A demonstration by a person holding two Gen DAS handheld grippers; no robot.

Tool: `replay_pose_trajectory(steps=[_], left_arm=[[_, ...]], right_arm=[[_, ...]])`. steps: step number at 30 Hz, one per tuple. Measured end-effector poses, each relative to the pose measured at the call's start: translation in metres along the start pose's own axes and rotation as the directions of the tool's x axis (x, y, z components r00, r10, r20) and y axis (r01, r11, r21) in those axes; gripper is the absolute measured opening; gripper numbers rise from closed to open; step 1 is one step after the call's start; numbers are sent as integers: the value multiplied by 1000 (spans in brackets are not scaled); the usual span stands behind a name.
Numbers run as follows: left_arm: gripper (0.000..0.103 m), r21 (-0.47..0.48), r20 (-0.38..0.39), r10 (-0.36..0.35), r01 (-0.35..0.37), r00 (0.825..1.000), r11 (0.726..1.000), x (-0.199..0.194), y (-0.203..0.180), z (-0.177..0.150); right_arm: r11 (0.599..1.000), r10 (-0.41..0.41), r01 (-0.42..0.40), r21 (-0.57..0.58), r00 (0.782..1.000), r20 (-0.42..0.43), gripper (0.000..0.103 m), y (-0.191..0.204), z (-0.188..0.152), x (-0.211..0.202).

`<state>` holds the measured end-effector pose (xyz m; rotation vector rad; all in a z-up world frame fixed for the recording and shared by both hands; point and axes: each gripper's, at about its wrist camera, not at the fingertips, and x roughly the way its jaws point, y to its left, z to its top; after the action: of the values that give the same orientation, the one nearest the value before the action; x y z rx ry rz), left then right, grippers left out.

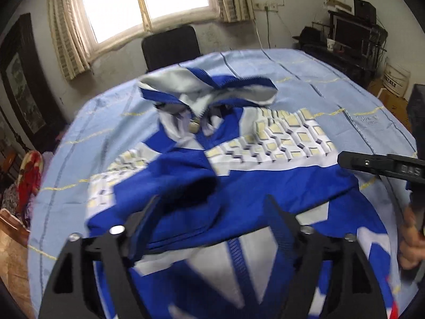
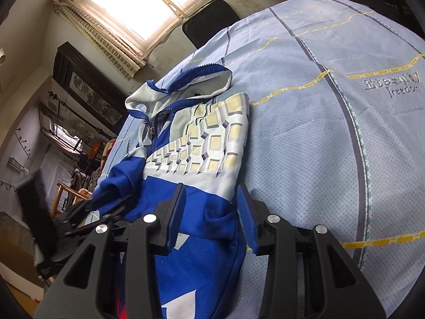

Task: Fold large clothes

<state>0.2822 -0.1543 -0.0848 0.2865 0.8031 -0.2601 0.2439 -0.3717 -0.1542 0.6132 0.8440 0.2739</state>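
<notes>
jacket half folded, both grippers at its near edge

the blue and white zip jacket (image 1: 239, 180) lies on the light blue sheet (image 1: 332, 85) that covers the table, collar at the far end, hem toward the person. its checked yellow and white chest band runs across the middle, and a blue sleeve (image 1: 186, 186) is already laid over the left front. the right side looks turned in, its edge running straight along the sheet.

the left gripper (image 1: 212, 212) hangs over the near part of the jacket with its jaws spread wide and nothing between them; the blue cloth lies below them. the right gripper (image 2: 209, 204) sits at the jacket's near right edge, also parted, one finger over the blue cloth and the other over the bare sheet, so the edge lies between them but is not pinched.

likely next is taking the hem and bringing it up toward the collar. to do it well, each gripper should bite through all layers at a near corner, both at the same level, then lift together and lay the hem square on the chest band so the sleeve stays tucked.

beyond the table stand a dark chair (image 1: 170, 47) and a bright window (image 1: 143, 0).
</notes>
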Motion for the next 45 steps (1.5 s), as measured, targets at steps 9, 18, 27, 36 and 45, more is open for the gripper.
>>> replay_pose_trajectory(steps=[9, 18, 27, 36, 45], left_arm=[[92, -215, -29, 184, -186, 982, 959, -5, 121, -13], [92, -291, -130, 134, -167, 982, 942, 36, 165, -55], [93, -325, -142, 25, -70, 990, 943, 39, 186, -67], [94, -386, -162, -64, -4, 985, 922, 49, 197, -70], [94, -341, -150, -5, -47, 989, 939, 45, 190, -69]], right_arm=[[997, -18, 18, -80, 1000, 1, 45, 19, -1, -7], [894, -136, 103, -435, 990, -46, 51, 143, -19, -1], [625, -259, 176, -761, 966, 11, 55, 255, -59, 78], [349, -362, 244, -905, 926, 110, 55, 280, -97, 140], [493, -326, 264, -829, 940, 105, 19, 270, -72, 121]])
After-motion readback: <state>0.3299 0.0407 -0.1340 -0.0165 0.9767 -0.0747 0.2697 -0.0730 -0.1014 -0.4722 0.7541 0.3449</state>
